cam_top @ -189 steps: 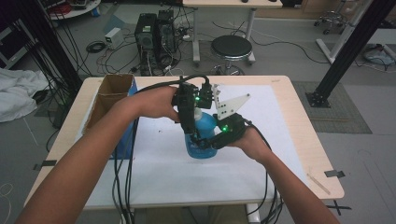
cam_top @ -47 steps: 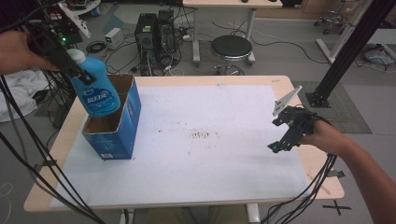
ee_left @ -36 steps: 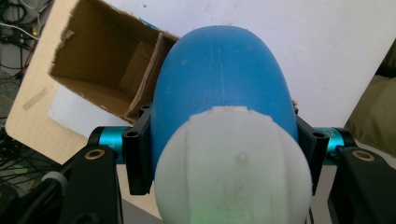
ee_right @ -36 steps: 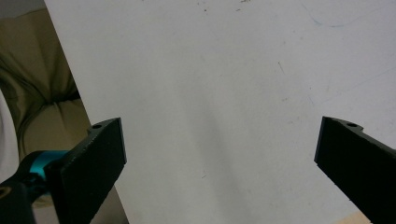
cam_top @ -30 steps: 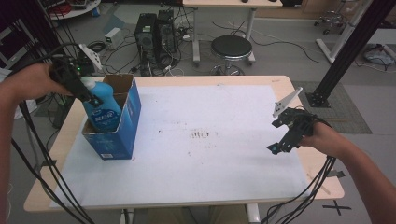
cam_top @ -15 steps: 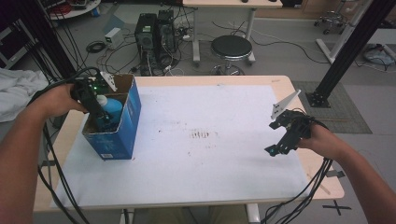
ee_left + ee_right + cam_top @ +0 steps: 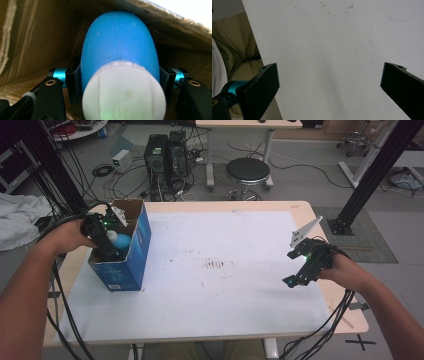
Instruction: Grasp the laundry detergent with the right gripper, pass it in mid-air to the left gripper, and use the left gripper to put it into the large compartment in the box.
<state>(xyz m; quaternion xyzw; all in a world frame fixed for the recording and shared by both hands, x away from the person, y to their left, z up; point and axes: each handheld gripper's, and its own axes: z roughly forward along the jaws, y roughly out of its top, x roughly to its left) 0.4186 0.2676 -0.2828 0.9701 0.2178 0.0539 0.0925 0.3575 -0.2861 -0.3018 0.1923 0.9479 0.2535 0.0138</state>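
Now the blue bottle (image 7: 119, 42) is grasped by the left gripper (image 7: 106, 240) inside the cardboard box (image 7: 131, 255); the right gripper (image 7: 301, 269) is held released above the surface (image 7: 225, 295).

This is a lab or robotics workroom, not a home. Two desktop computer towers (image 7: 167, 155) stand on the bare grey floor (image 7: 300, 175) amid a tangle of loose cables (image 7: 120, 177), with a small white box (image 7: 121, 159) plugged in among them. Black metal frame posts (image 7: 375, 175) rise at both sides. A round black stool (image 7: 248, 171) sits under a second desk (image 7: 240, 125). The work table (image 7: 330, 320) is plain wood, covered with a stained white sheet (image 7: 225, 295).
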